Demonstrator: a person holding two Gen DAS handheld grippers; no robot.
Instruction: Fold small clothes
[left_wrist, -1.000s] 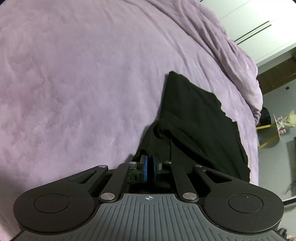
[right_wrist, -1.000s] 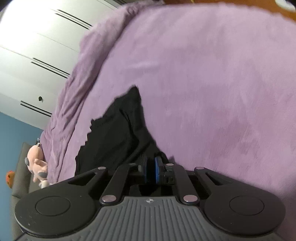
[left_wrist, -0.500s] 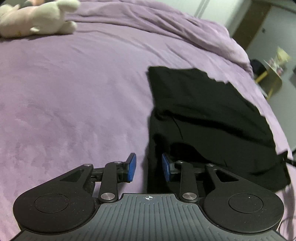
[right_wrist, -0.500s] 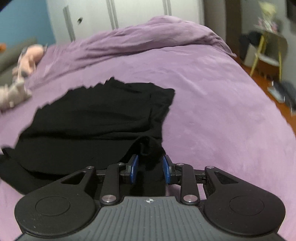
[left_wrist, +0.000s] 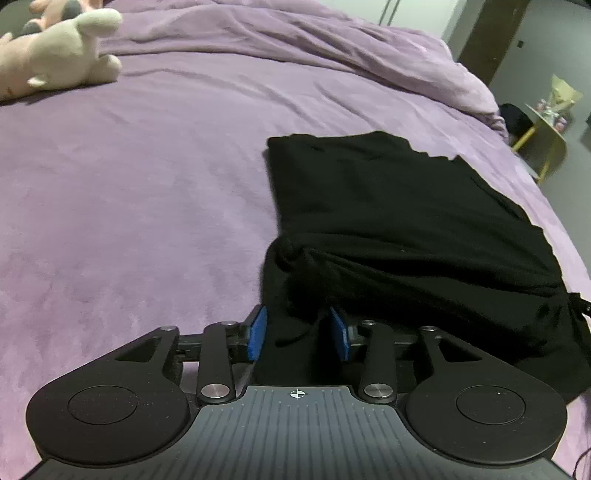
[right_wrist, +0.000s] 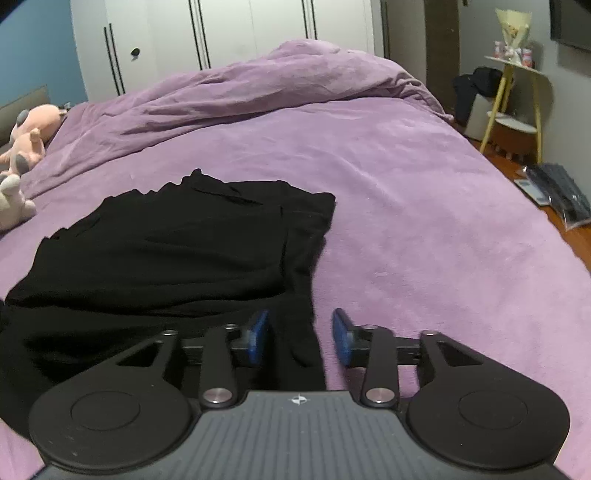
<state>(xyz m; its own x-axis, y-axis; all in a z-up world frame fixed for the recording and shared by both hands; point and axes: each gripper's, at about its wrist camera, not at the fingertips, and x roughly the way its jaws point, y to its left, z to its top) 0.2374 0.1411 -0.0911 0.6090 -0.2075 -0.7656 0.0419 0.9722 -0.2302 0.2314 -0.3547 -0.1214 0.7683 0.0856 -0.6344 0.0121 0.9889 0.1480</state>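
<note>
A black garment lies folded over on the purple bed; it also shows in the right wrist view. My left gripper is open, its blue pads either side of the garment's near left corner, which lies loose between them. My right gripper is open at the garment's near right corner; a strip of black cloth lies between the pads, nearer the left one. Neither gripper pinches the cloth.
The purple blanket covers the bed, bunched at the far side. Plush toys lie at the far left. A yellow side table and floor items stand beyond the bed's right edge.
Both grippers were shut on the garment's corners a second ago, carried them over, then opened. The jaws are now wider apart and the cloth lies released on the bed.
</note>
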